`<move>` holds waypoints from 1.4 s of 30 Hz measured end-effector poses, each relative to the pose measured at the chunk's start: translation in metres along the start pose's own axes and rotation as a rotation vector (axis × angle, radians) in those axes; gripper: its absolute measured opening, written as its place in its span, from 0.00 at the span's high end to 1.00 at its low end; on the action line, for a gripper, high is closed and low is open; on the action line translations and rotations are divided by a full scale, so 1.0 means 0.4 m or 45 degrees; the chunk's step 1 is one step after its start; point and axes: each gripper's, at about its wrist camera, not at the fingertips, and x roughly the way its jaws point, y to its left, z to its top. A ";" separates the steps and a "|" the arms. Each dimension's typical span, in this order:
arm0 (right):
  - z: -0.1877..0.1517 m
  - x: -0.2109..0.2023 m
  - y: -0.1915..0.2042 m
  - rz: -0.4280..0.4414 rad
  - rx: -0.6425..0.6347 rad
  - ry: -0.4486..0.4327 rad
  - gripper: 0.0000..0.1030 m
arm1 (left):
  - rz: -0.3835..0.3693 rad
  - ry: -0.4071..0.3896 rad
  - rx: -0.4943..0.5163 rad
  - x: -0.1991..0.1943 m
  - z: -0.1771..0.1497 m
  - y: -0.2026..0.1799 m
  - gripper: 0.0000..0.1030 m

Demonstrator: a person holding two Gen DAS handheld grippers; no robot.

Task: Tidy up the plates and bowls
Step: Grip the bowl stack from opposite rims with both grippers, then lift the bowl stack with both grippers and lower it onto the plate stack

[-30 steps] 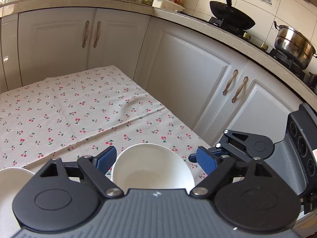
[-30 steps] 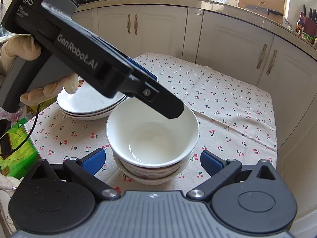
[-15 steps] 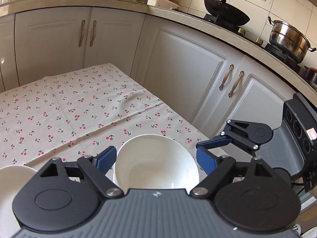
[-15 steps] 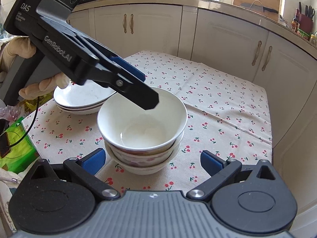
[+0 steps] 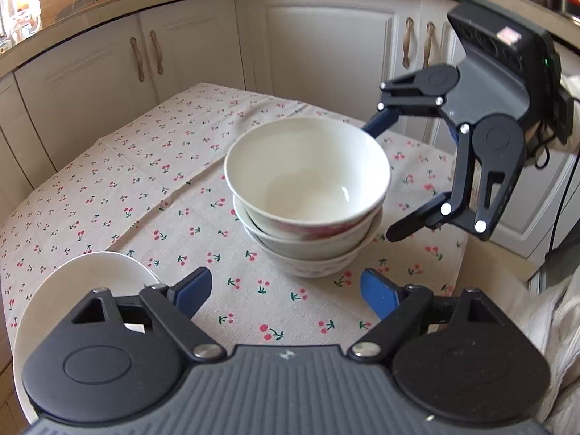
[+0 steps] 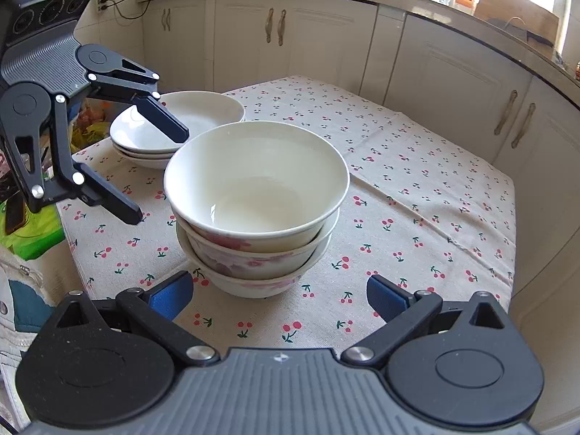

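Observation:
A stack of three white bowls (image 5: 308,195) with pink flowers on their sides stands on the cherry-print tablecloth (image 5: 145,188); it also shows in the right wrist view (image 6: 255,203). A stack of white plates (image 6: 174,127) sits behind it, seen at the lower left in the left wrist view (image 5: 76,290). My left gripper (image 5: 281,290) is open and empty, just short of the bowls; it also shows in the right wrist view (image 6: 159,174). My right gripper (image 6: 279,297) is open and empty on the opposite side of the bowls; it also shows in the left wrist view (image 5: 384,177).
White kitchen cabinets (image 6: 453,72) wrap around the table under a countertop. A green package (image 6: 32,228) and cloth lie off the table's left edge in the right wrist view. The tablecloth extends beyond the bowls (image 6: 417,166).
The left gripper has pulled back and away from the top bowl, leaving it nested on the stack. The right gripper has also drawn back a little.

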 end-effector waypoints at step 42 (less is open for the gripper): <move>0.069 0.094 -0.045 0.341 -0.236 0.144 0.11 | -0.366 0.098 0.218 0.144 0.067 0.051 0.22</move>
